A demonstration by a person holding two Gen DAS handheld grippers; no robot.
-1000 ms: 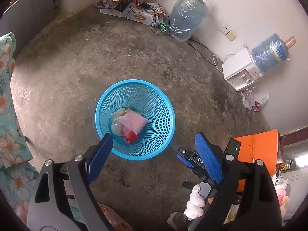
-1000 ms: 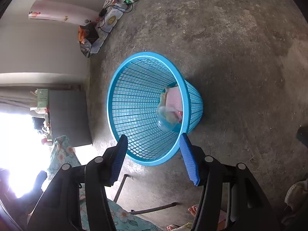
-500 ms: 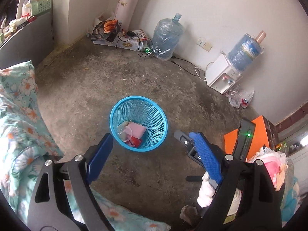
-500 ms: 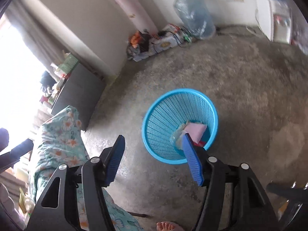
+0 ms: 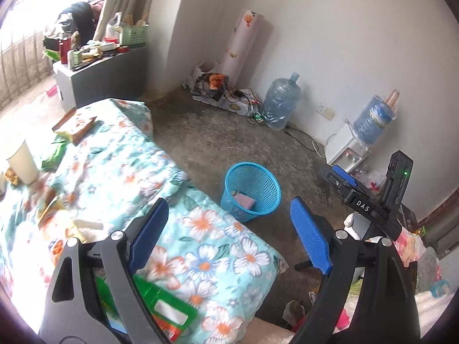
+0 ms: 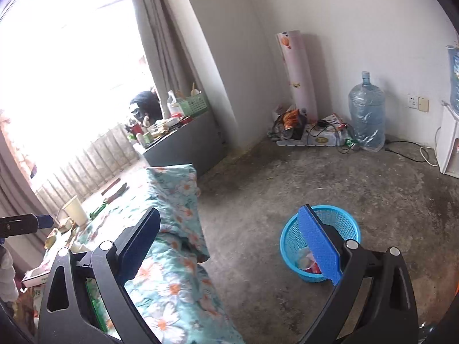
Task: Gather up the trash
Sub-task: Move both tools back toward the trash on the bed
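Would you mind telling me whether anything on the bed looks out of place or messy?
Yes: litter is strewn over the floral bedspread. A paper cup stands at the far end beside green wrappers and a flat brown packet, while the blue bin sits on the floor.

Black gripper frames point(image 5: 226, 235) with silver screws and textured blue jaws.

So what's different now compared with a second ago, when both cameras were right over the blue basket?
Both grippers have lifted up and away from the blue basket, so the flowered blanket now fills the foreground. The right gripper has rolled upright; its jaws are opening, empty. The left gripper stays open and empty. The basket and its trash haven't moved.
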